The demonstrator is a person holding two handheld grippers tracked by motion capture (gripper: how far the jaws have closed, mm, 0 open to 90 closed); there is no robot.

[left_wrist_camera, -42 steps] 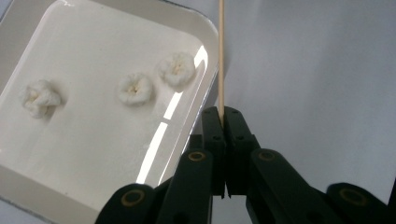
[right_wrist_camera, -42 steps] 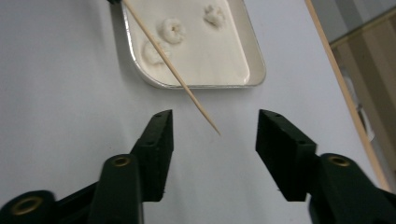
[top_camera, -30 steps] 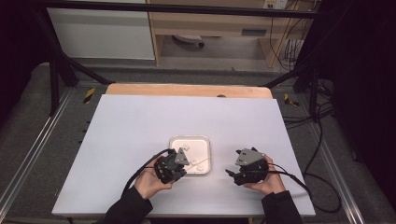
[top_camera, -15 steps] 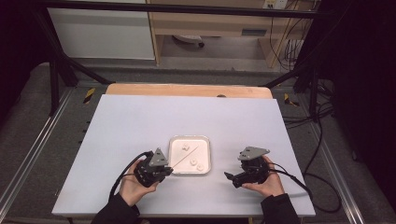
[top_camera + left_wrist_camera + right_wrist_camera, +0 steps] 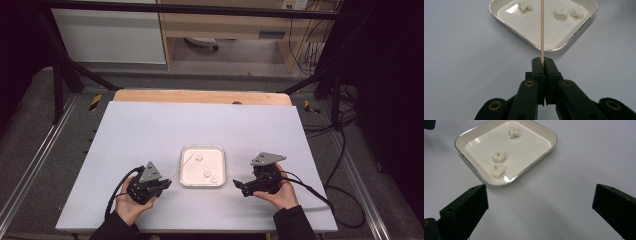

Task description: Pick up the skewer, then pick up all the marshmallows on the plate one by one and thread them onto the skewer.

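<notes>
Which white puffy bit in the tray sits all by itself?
The puffy bit at the tray's far end, near the stick. The other two sit side by side at the near end.

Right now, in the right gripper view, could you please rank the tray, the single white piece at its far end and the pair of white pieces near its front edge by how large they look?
1. Tray, by far the largest.
2. The two front pieces and look alike; I would not rank them.
3. The far piece looks slightly smaller, but it lies farther from the camera, so that is unsure.
</notes>
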